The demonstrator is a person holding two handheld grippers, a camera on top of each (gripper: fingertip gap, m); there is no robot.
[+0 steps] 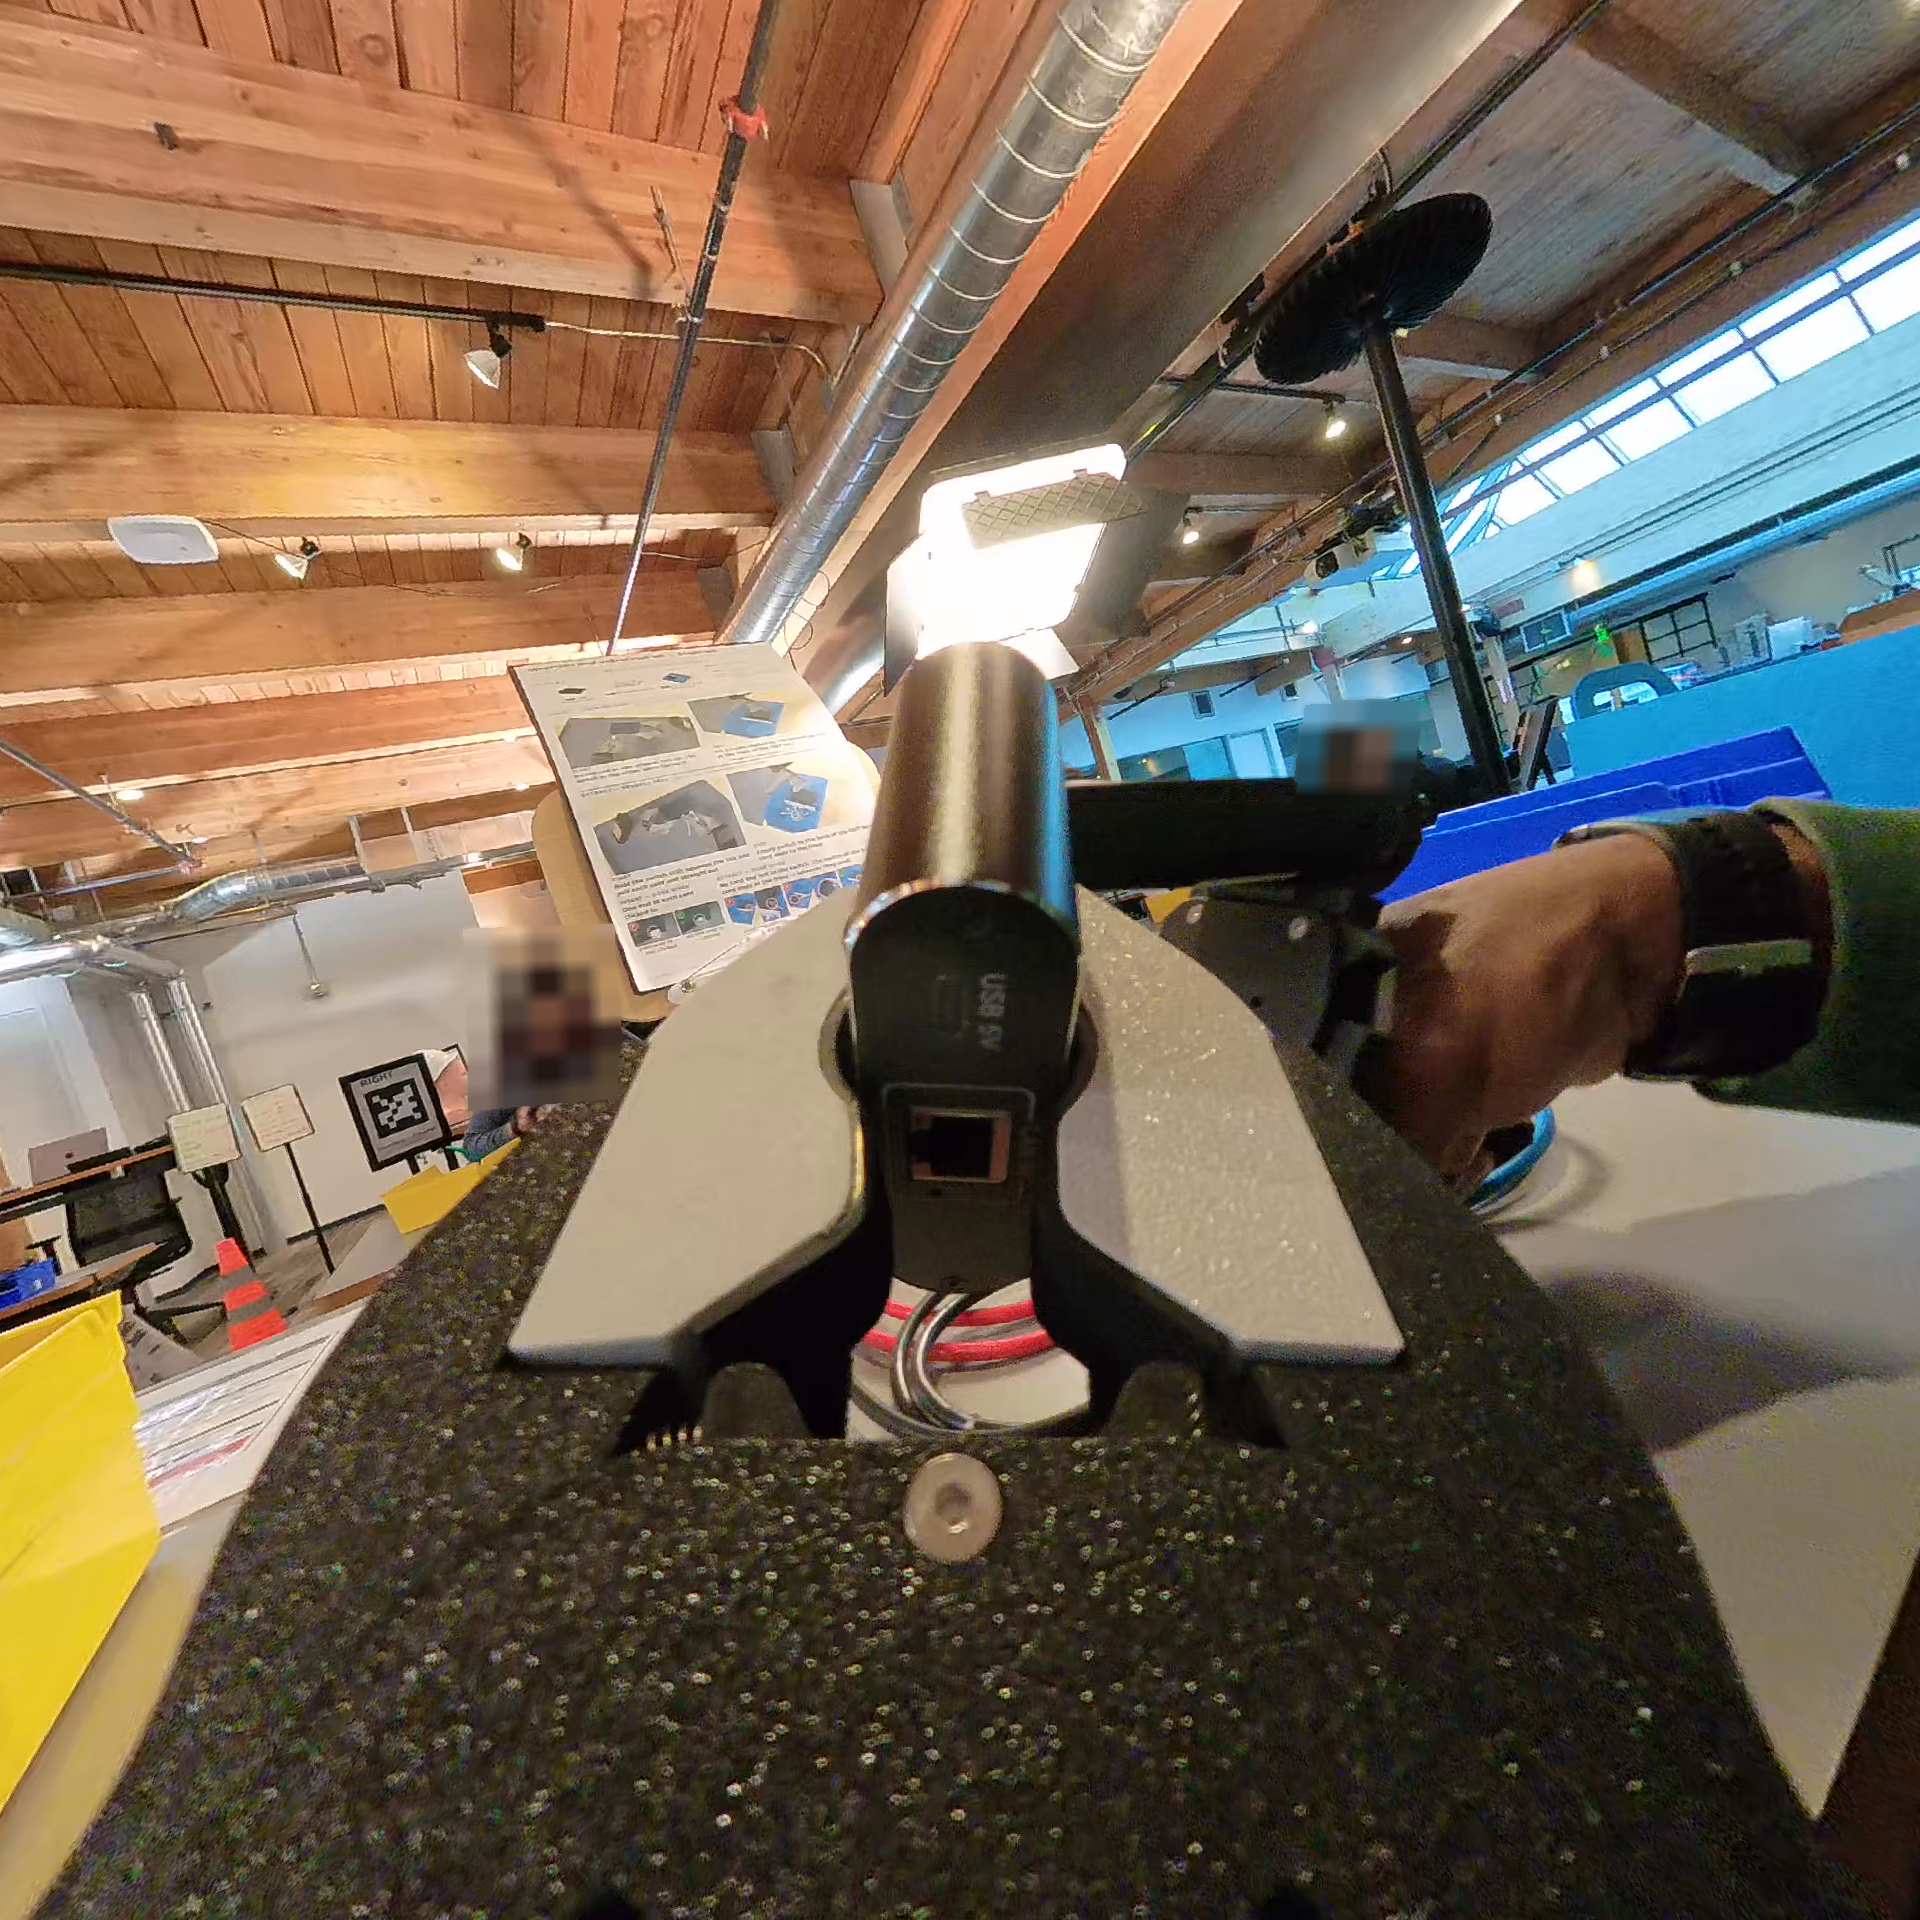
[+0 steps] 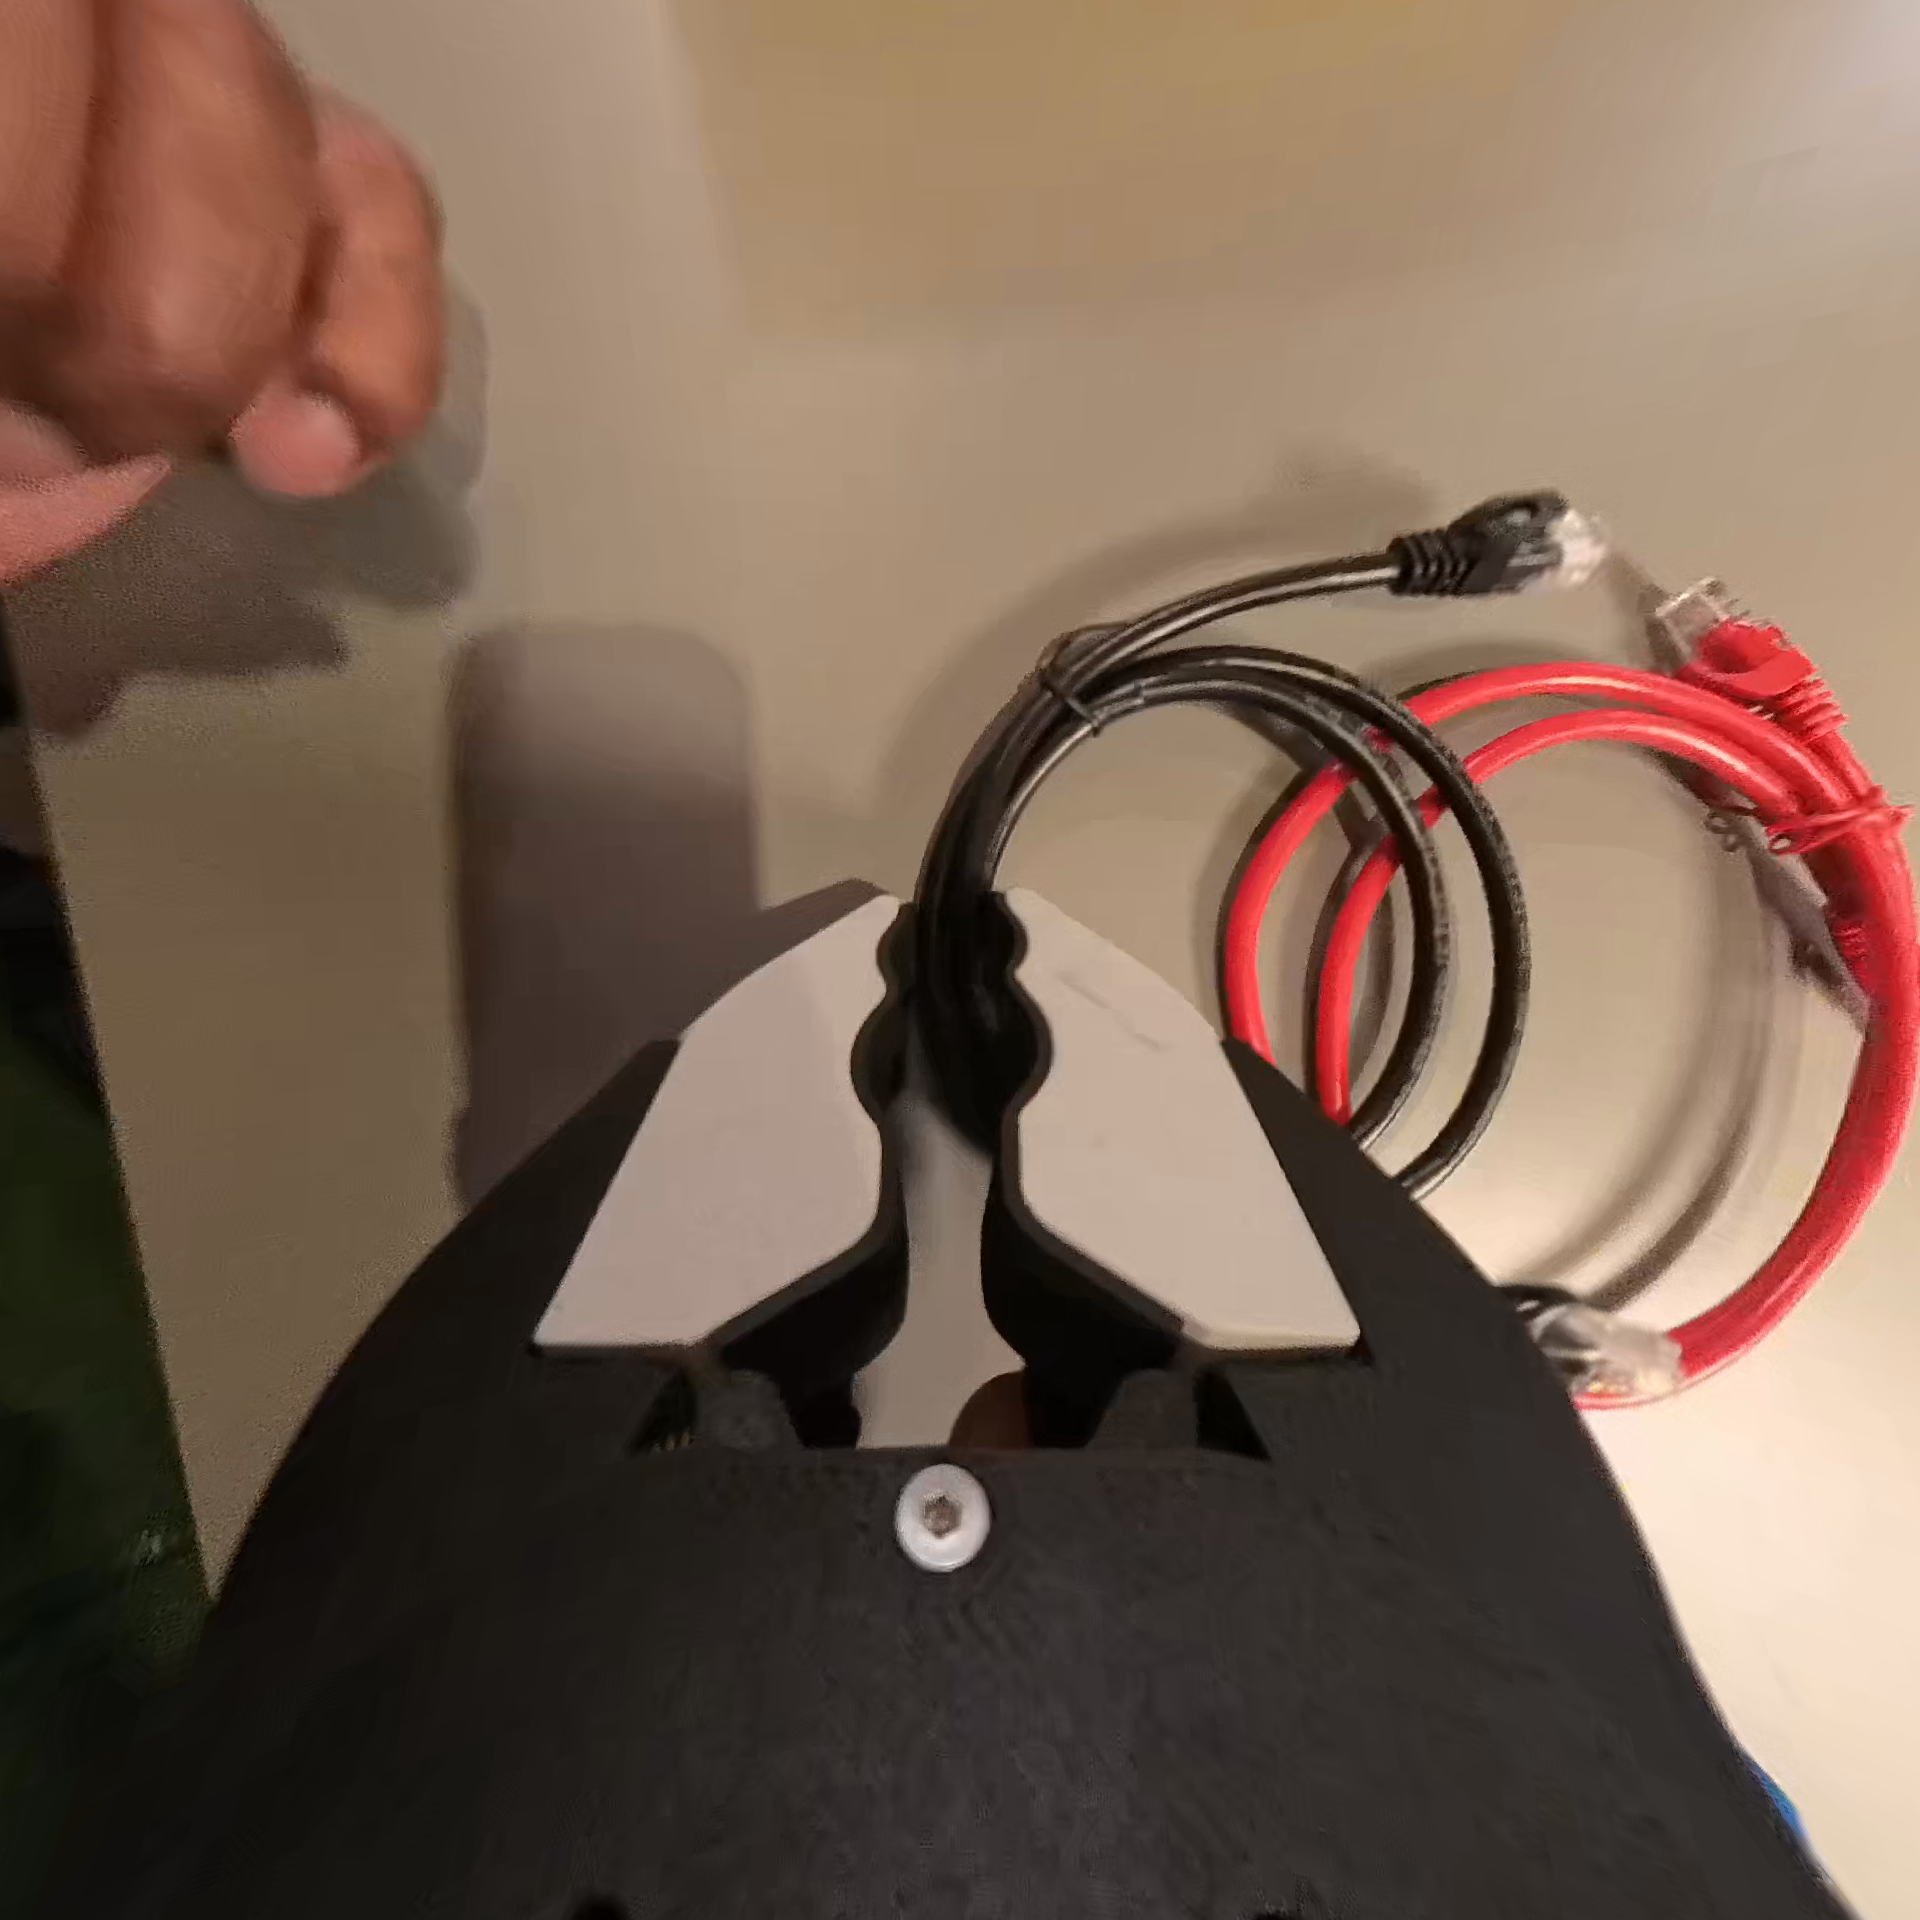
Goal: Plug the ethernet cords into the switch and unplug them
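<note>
In the left wrist view my left gripper (image 1: 961, 935) is shut on the switch (image 1: 971, 831), a dark cylinder-shaped unit held tilted up. Its ethernet port (image 1: 958, 1143) faces the camera and is empty. In the right wrist view my right gripper (image 2: 951, 914) is shut on the coiled black ethernet cord (image 2: 1455, 831), pinching the bundle just above the table. The cord's plug (image 2: 1486, 551) points away, to the right. A coiled red ethernet cord (image 2: 1860, 1039) lies on the table partly under the black coil, its plug (image 2: 1704, 623) near the black one.
The pale table (image 2: 935, 364) holds the cords. A blurred hand (image 2: 208, 260) is at the upper left of the right wrist view. Yellow bins (image 1: 62, 1507) stand at the left and blue bins (image 1: 1662, 800) at the right. A picture sheet (image 1: 696, 790) and a lamp (image 1: 1008, 561) stand behind. A blue cord (image 1: 1517, 1169) lies under the person's hand (image 1: 1507, 987). Some 15 cm of space lies between my two pairs of fingers.
</note>
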